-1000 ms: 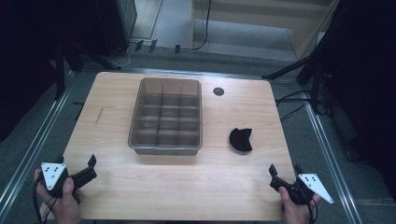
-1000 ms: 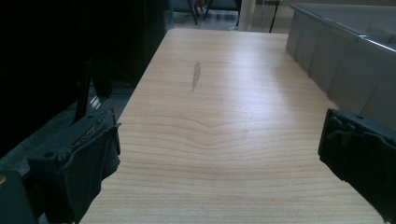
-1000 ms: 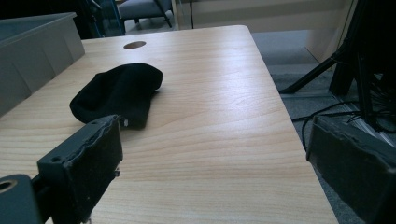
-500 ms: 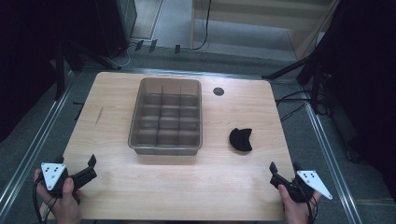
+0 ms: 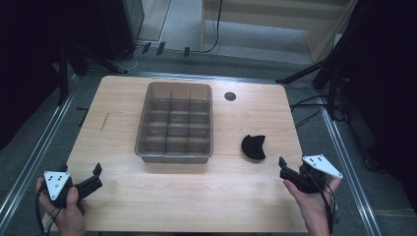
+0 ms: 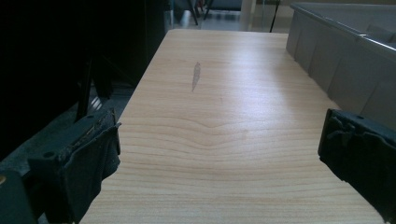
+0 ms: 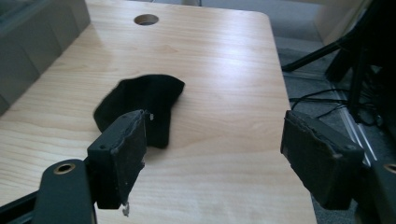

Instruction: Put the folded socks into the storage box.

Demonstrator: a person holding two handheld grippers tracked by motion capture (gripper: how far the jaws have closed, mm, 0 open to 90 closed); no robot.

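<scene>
Soft light falls from the far side, leaving a pale sheen along the light wooden desk [image 6: 224,93] in both gripper views. The surroundings sink into near-black. The close black padded jaws look soft and blurred. The high view is dim and slightly grainy.

No legible text, label, brand, number or sign is found on the table [image 5: 147,196], the tray [image 5: 175,158], or the black cloth [image 5: 253,146].
</scene>
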